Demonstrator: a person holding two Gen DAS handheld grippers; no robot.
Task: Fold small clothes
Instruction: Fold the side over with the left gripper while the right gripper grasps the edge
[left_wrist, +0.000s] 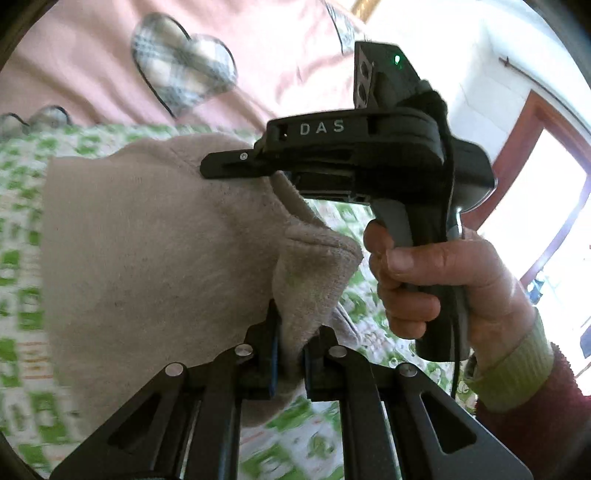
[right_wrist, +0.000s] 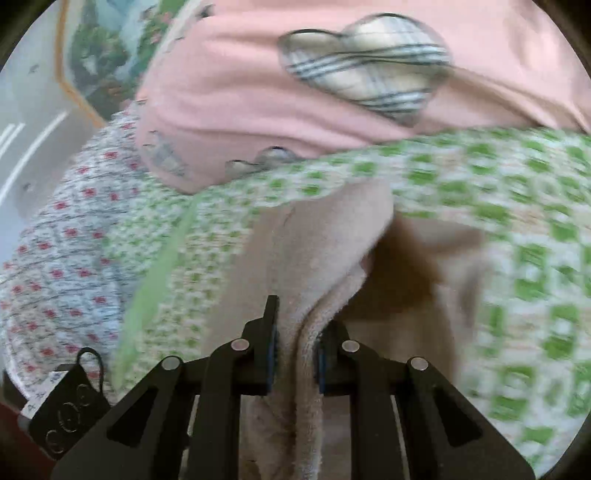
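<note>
Left wrist view: the left claw (left_wrist: 290, 354) is clamped on a bunched corner of a beige knit garment (left_wrist: 155, 251), whose soft, fuzzy body spreads up and to the left over a green-and-white patterned bedspread (left_wrist: 22, 206). Across from it, the person's right hand (left_wrist: 436, 284) grips the handle of the right claw (left_wrist: 221, 166), whose flat black fingers reach sideways into the garment's far upper edge. Holding two separate edges like this probably keeps the cloth spread and taut so one side can be carried over the other for a fold.

Right wrist view: the right claw (right_wrist: 295, 347) is closed on a doubled-over ribbed edge of the same beige garment (right_wrist: 332, 229), which runs straight out from between the fingers and lies partly on the green-checked bedspread (right_wrist: 517, 221). Behind it sits a pink blanket (right_wrist: 240, 92) with a plaid heart patch (right_wrist: 369, 70). Blur over the bedding suggests motion.

So the garment lies directly in both claws, stretched between them above the bed, with its fold seemingly under way.
</note>
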